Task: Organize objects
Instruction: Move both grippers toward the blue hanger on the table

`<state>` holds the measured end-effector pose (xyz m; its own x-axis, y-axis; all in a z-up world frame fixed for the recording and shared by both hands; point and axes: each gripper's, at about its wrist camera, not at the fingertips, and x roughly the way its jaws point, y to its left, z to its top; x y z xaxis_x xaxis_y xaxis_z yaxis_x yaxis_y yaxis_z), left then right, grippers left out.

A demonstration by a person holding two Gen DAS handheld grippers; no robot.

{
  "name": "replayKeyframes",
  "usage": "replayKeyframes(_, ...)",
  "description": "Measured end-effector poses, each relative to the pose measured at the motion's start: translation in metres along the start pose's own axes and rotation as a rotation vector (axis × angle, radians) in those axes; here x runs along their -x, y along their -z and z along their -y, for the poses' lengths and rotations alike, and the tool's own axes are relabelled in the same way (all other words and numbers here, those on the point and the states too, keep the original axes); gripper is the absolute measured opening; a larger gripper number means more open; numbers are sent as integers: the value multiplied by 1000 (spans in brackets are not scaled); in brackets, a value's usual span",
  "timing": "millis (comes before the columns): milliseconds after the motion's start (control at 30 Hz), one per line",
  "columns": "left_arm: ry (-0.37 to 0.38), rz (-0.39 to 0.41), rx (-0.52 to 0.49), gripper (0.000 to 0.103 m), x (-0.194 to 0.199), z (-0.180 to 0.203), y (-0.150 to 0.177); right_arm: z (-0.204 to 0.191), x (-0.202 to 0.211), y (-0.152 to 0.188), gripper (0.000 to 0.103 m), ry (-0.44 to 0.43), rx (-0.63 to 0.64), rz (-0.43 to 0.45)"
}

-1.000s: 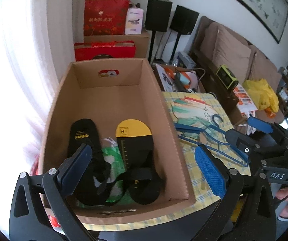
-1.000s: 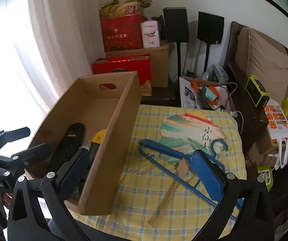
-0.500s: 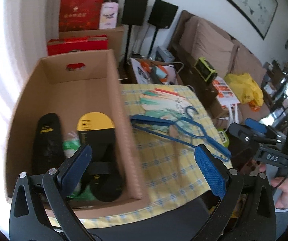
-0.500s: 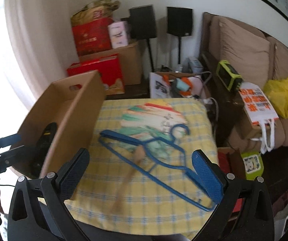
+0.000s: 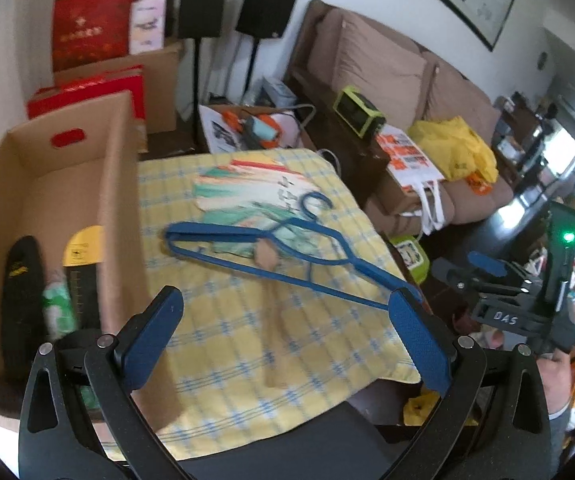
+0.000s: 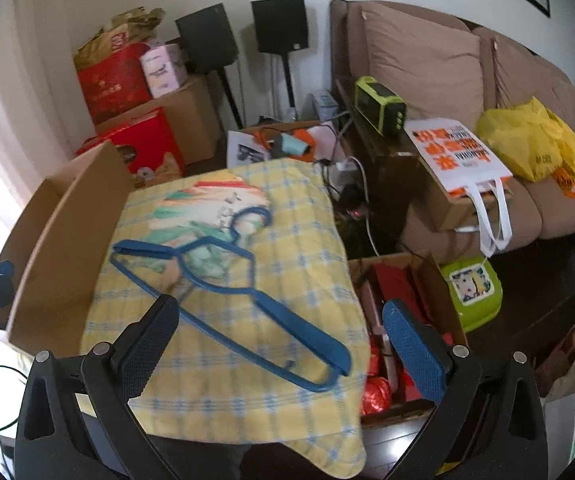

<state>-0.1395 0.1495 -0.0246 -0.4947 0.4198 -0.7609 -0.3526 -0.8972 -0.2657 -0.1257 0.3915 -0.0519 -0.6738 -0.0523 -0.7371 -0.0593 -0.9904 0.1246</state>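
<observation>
A blue plastic hanger (image 5: 275,252) lies on the yellow checked cloth (image 5: 247,340), across a painted paper fan (image 5: 247,196) with a wooden handle. It also shows in the right wrist view (image 6: 223,300). An open cardboard box (image 5: 119,184) stands at the cloth's left and holds black insoles and a green packet (image 5: 57,308). My left gripper (image 5: 287,336) is open and empty above the cloth's near edge. My right gripper (image 6: 279,344) is open and empty over the hanger's near end, and shows at the right of the left wrist view (image 5: 487,276).
A low box of red items (image 6: 399,312) sits on the floor right of the table. A brown sofa (image 6: 467,80) with a yellow bag and a white tote is at the right. Red gift boxes (image 6: 119,80) and two black speakers stand at the back.
Both grippers have swung to the right, away from the cardboard box and toward the hanger and fan. The objects on the cloth have not moved.
</observation>
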Motion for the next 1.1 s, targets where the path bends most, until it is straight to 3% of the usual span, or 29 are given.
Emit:
replayKeyframes(267,31,-63,0,103,-46,26,8,22,-23,22,101,12,-12,-35)
replayKeyframes(600,-13,-131,22,102,-94,27,18,34,-54,37,83,23,-41,-116)
replayKeyframes(1033,-65,-177,7,102,-126,30,25,39,-77,53,77,35,-66,-148)
replayKeyframes(1100,-60,-179,15,101,-128,30,26,39,-78,55,68,25,-81,-147)
